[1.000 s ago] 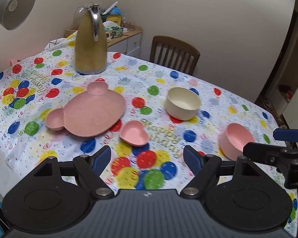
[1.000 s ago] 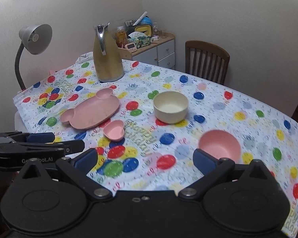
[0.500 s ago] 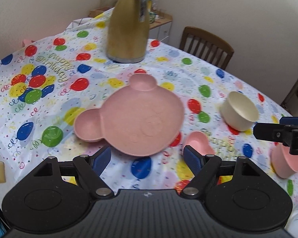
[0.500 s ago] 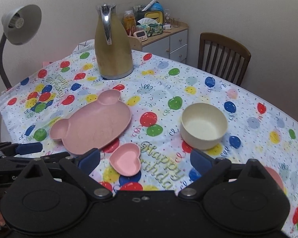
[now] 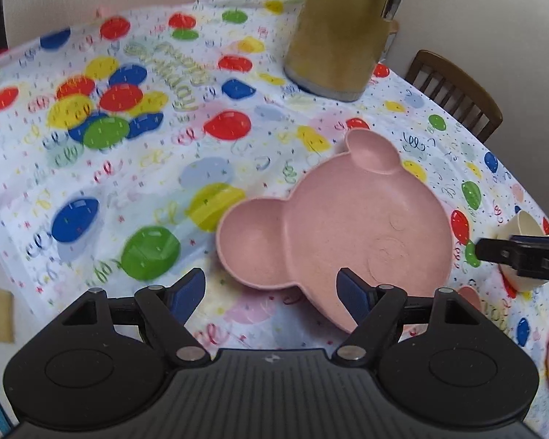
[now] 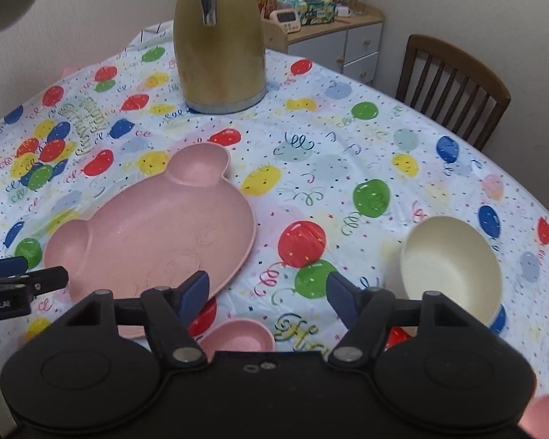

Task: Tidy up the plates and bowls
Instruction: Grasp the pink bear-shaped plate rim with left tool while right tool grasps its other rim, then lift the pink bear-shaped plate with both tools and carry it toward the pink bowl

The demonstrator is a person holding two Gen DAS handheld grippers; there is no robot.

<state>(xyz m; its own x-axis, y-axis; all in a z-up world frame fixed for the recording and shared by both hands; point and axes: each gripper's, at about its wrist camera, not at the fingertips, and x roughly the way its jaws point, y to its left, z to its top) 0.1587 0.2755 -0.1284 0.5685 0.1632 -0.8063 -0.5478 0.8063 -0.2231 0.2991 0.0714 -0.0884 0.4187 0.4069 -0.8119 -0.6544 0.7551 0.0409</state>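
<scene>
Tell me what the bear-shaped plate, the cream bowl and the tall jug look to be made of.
Bear-shaped plate: matte pink with fine speckles, probably a fibre-plastic blend; no gloss.
Cream bowl: the same dull, smooth finish, likely similar plastic.
Tall jug: gold-toned body with a shiny chrome-like handle, apparently metal; the blur leaves the body's material open.

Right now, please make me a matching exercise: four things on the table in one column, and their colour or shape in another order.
Things:
1. bear plate
2. round bowl
3. jug
4. small dish

Descriptions:
A. cream
B. gold with a silver handle
C. pink, with two ear compartments
D. pink, partly hidden behind the right gripper

Pairs: 1-C, 2-A, 3-B, 4-D
</scene>
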